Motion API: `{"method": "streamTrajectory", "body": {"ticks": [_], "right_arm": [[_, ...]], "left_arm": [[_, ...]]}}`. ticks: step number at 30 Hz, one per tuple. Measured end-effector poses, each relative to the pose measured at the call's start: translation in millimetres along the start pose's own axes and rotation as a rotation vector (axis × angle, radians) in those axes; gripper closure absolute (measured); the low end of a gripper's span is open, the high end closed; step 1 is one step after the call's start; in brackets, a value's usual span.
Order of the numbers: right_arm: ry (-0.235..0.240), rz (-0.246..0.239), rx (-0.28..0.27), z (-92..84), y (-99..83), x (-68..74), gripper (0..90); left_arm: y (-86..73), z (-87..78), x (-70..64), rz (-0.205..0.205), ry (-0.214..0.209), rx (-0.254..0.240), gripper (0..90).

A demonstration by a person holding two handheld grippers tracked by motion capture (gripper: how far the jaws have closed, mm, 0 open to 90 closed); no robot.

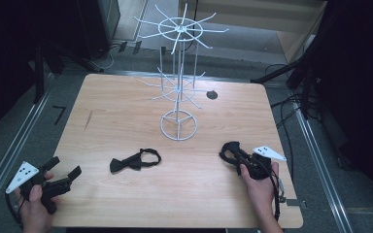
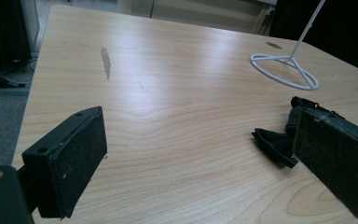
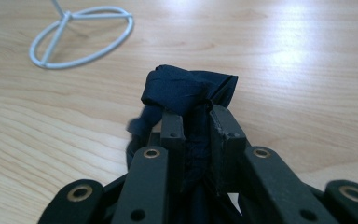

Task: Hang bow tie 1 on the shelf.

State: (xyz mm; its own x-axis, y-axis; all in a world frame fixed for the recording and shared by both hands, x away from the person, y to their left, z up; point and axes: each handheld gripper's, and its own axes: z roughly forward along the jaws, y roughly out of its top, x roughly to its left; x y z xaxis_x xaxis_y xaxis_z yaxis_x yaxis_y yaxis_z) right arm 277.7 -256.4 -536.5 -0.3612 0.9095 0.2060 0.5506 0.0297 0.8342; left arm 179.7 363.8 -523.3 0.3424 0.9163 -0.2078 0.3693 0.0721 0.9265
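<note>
Bow ties are what's being handled here, and there are two of them, so I'm using the white wire rack (image 1: 178,77) standing mid-table as my reference point.

Going from the left: the left gripper (image 1: 64,167) is hanging at the near-left corner of the table (image 1: 126,194), well off to the left of the rack and nearer the person. Its jaws are standing wide apart with nothing between them, and in the left gripper view they're just framing bare wood, with the rack's ring base farther off.

Next over, one black bow tie (image 1: 135,160) is lying flat on the table in front of the rack's base, a bit left of it, strap looped out to the right. Nothing is touching it.

Then the right gripper (image 1: 232,151), sitting to the right of the rack's base and nearer the person. Its jaws are nearly closed and pinching a second bow tie (image 3: 189,88); in the right gripper view the dark fabric is bunching up out of the top between the pads, so it looks like a real grip.

My read: the pick-up step is being wrapped up, and hanging it on the rack is likely coming next. That's going to need a lift clear of the table and getting the strap loop open enough to slip over one of those thin prongs. Bunched like this, the loop may be hard to present.
</note>
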Motion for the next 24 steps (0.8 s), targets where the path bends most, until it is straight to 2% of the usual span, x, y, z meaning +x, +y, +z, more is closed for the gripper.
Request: {"method": "streamTrajectory", "body": {"ticks": [2,3,6,11,17,24], "right_arm": [[0.007,0.000,-0.009,-1.4,1.9,1.0,78.1],[0.022,0.007,-0.033,-4.3,7.6,3.8,78.1],[0.023,0.008,-0.065,-7.6,14.5,8.3,78.1],[0.030,-0.028,-0.099,-12.2,24.2,20.1,78.1],[0.036,-0.072,-0.118,-16.5,33.4,32.5,78.0],[0.066,-0.075,-0.146,-18.0,46.3,40.2,78.0]], "left_arm": [[0.0,0.0,-0.2,-0.001,0.000,-0.001,3.7],[0.0,0.1,-0.2,0.000,0.000,0.000,3.7],[-0.1,-0.5,-0.1,-0.002,0.000,-0.002,3.7],[-0.3,-1.0,0.8,-0.010,-0.003,-0.008,3.7],[-0.5,-1.5,0.5,-0.010,0.000,-0.012,3.7],[-0.4,-1.2,0.1,-0.007,0.003,-0.009,3.7]]}}
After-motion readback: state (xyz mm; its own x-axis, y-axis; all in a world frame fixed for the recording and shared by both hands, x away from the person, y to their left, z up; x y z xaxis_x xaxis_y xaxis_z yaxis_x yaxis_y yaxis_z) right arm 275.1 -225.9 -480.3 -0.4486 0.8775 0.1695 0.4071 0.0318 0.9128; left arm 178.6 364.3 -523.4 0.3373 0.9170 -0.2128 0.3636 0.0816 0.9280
